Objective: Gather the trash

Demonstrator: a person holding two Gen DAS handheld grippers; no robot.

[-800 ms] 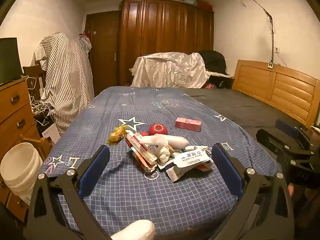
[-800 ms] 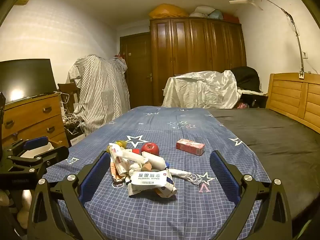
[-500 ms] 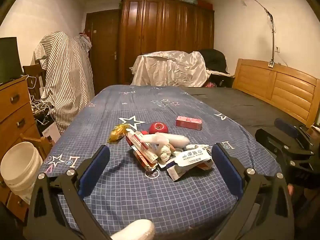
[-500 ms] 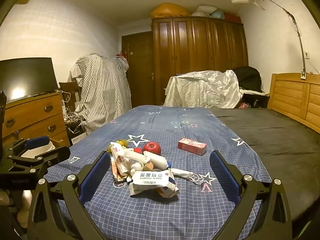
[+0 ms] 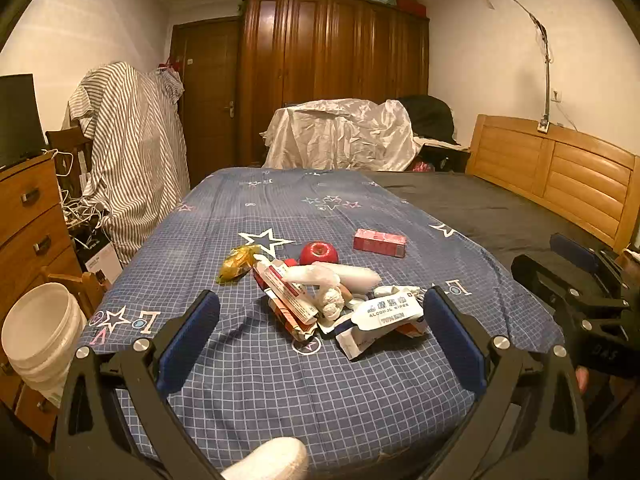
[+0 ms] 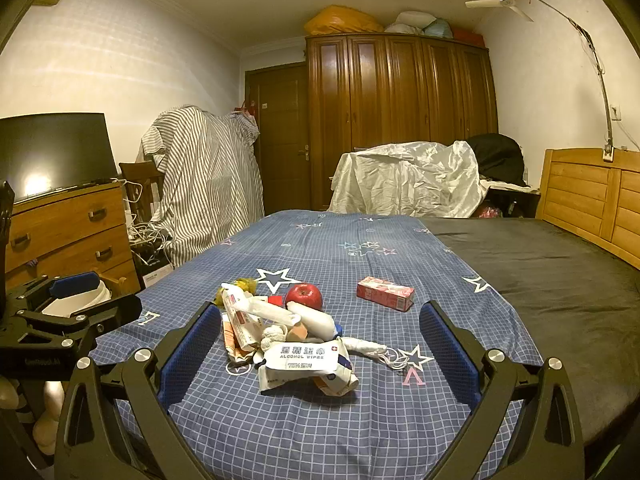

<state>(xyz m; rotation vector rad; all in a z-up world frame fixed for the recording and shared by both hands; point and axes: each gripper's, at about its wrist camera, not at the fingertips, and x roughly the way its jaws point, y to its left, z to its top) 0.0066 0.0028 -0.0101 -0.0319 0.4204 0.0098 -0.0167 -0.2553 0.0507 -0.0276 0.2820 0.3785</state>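
Across the bed (image 5: 280, 384), a blue checked sheet with stars covers the left half and dark fabric the right. Near its close edge lies the trash heap (image 5: 340, 300), in the same spot as 0.8 s ago; nothing in it has shifted. Both views have crept a little nearer the heap and risen slightly since then, so it sits a touch lower in frame.

Left of the bed, on the floor by the dresser, stands a white bucket (image 5: 40, 332).

Left gripper (image 5: 320, 348): jaws spread wide, holding nothing, hovering at the near edge of the bed with the heap between and beyond its fingers, unchanged in opening. Right gripper (image 6: 316, 356): jaws likewise spread and empty, framing the heap from a spot further right.

Within the heap, the wipes pack (image 6: 306, 364) lies nearest, a white tube (image 6: 312, 320) and a long carton (image 6: 236, 320) behind it. A red apple (image 6: 304, 296) sits at the far side, touching the heap. A red box (image 6: 385, 293) lies apart to the right, and a yellow wrapper (image 5: 236, 262) at the far left.
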